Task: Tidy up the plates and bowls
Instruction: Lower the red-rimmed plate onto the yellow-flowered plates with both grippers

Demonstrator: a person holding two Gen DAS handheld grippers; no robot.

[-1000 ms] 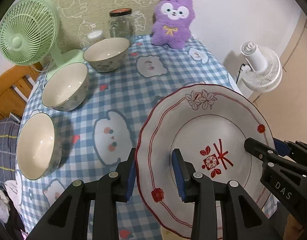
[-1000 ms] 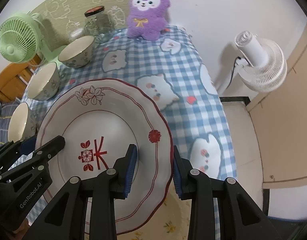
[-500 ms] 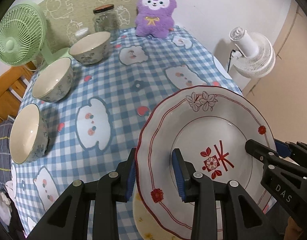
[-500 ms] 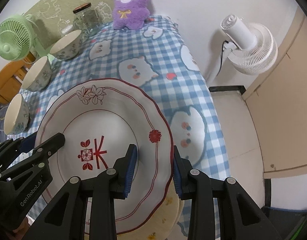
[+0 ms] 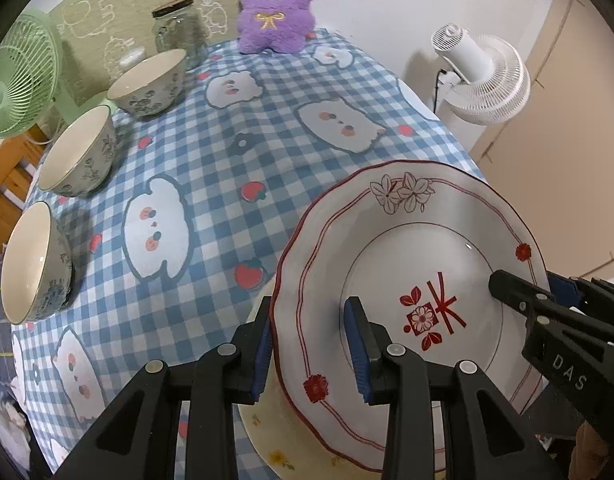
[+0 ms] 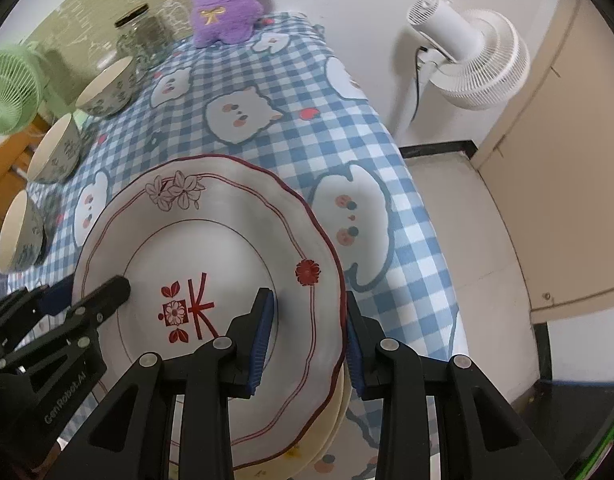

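Both grippers hold one white plate with red trim (image 5: 419, 264), also seen in the right wrist view (image 6: 195, 248). My left gripper (image 5: 311, 344) is shut on its left rim. My right gripper (image 6: 307, 336) is shut on its right rim. The plate hangs just above a cream plate (image 5: 275, 440) that lies at the table's near edge and also shows in the right wrist view (image 6: 327, 424). Three floral bowls (image 5: 151, 82) (image 5: 77, 152) (image 5: 31, 260) stand in a row along the table's left side.
The table has a blue checked cloth (image 5: 211, 168). A purple plush toy (image 5: 275, 4) and a glass jar (image 5: 177, 28) stand at the far edge. A green fan (image 5: 15, 80) is at the far left. A white fan (image 6: 467, 48) stands on the floor beyond the right edge.
Both grippers have drawn the plate back toward the near edge of the table. A cream plate has come into view right beneath it.
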